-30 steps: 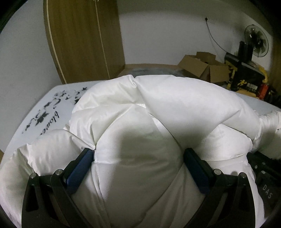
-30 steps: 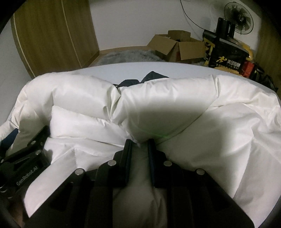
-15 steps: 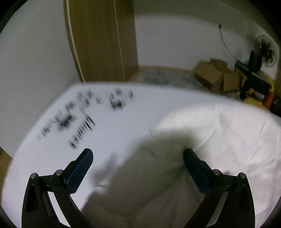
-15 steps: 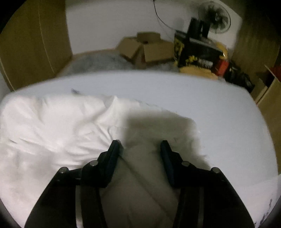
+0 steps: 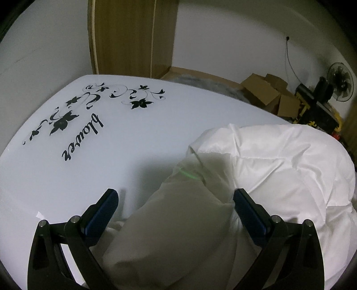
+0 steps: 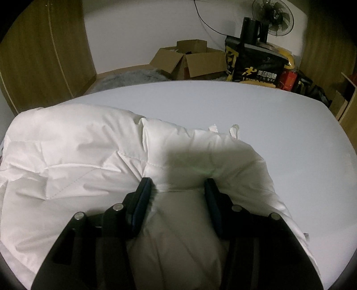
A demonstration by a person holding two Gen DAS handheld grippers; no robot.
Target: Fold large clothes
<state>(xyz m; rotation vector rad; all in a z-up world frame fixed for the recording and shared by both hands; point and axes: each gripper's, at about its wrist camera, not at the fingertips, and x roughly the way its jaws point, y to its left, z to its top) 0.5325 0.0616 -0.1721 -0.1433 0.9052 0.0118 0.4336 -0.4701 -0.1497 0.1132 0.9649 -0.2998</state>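
A white puffy down jacket [image 5: 279, 160] lies bunched on a white table [image 5: 111, 156]. In the left wrist view it fills the lower right, and a padded fold runs between my fingers. My left gripper [image 5: 176, 198] is wide open over that fold, near the jacket's left edge. In the right wrist view the jacket [image 6: 78, 156] covers the left and centre. My right gripper [image 6: 178, 185] is open, with a padded section lying between its fingers and bulging under them. Two small white tabs [image 6: 234, 129] stick out at the jacket's far edge.
The table carries a black flower print with lettering [image 5: 73, 125] at its left. Beyond its far edge stand cardboard boxes [image 6: 189, 60], a black and yellow bag [image 6: 254, 67], a fan [image 6: 272, 20] and a wooden wardrobe [image 5: 133, 35]. Bare tabletop [image 6: 267, 111] lies right of the jacket.
My right gripper, shut on the jacket a second ago, has opened. Both grippers swung apart: the left now looks at the jacket's left edge, the right at its right edge. The jacket lies lower.
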